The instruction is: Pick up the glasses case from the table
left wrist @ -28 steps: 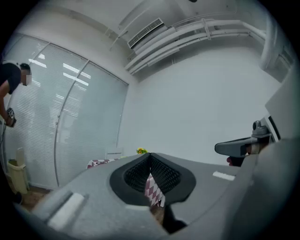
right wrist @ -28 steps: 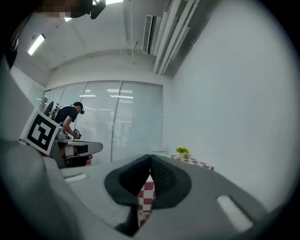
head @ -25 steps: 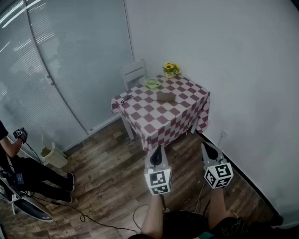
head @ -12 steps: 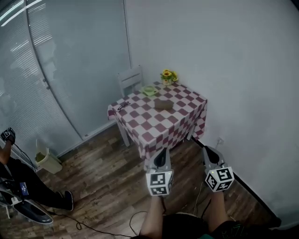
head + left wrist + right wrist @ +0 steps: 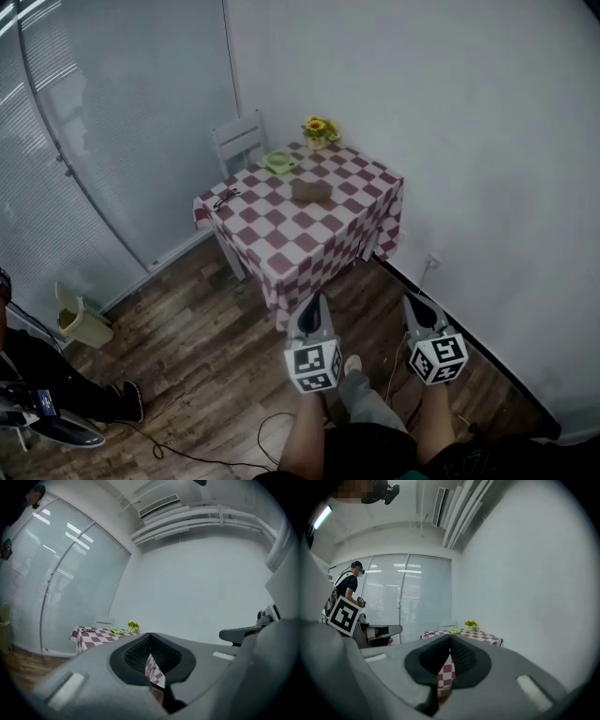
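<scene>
Case: brown rectangular glasses case point(image 5: 309, 191) lay mid-top on the red-and-white checked desk point(image 5: 272, 246) — untouched.
Jaws: left gripper point(image 5: 312, 302) and right gripper point(image 5: 413, 302) both closed, empty, well short of the desk.
Change: desk drifted left in head view, grey trouser leg point(image 5: 367, 398) stepped in — approach only.

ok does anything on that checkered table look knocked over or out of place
Nothing stands out. The glasses case lies flat in the middle of the table, the green dish and flower pot sit near the far edge, and a pair of glasses rests by the left edge. No spill shows.
</scene>
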### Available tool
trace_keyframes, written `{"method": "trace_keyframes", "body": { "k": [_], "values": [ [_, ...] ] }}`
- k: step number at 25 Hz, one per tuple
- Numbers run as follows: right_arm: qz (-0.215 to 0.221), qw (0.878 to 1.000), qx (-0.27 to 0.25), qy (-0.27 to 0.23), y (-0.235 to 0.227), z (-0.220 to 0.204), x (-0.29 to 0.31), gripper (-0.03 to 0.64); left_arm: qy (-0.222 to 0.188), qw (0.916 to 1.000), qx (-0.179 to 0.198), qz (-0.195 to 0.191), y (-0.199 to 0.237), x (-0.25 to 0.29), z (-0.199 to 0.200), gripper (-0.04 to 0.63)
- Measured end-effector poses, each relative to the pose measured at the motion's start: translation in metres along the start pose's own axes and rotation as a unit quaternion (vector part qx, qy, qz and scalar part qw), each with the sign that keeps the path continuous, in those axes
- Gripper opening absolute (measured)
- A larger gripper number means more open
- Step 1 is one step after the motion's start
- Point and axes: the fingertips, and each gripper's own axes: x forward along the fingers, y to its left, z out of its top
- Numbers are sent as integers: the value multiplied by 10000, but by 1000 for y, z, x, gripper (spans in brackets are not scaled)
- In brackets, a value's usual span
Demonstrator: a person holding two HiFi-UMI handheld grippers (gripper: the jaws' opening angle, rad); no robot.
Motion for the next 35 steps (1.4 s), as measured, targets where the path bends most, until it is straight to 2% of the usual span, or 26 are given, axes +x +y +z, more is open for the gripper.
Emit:
{"method": "trace_keyframes", "body": {
  "k": [4, 9, 15, 22, 26, 30, 35],
  "values": [
    [135, 9998, 11, 112, -3, -13, 28, 5, -14, 9992, -227, 319, 28, 19, -6, 11],
    [307, 9992, 1, 242, -16, -17, 73, 5, 345, 9982, 12, 494, 44, 56, -24, 11],
    [606, 9966, 52, 550, -35, -28, 137, 5, 572, 9960, -135, 668, 56, 106, -45, 11],
    [932, 9910, 380, 877, -58, -55, 207, 5, 920, 9909, -126, 975, 74, 160, -66, 11],
    [990, 9895, 223, 1025, -77, -67, 250, 5, 1058, 9891, 67, 1025, 75, 199, -72, 11],
    [1184, 9880, 258, 954, -96, -61, 288, 5, 1124, 9870, 129, 1141, 78, 236, -73, 11],
    [1143, 9890, 293, 887, -133, -47, 324, 5, 1028, 9909, 131, 857, 46, 285, -68, 11]
  ]
}}
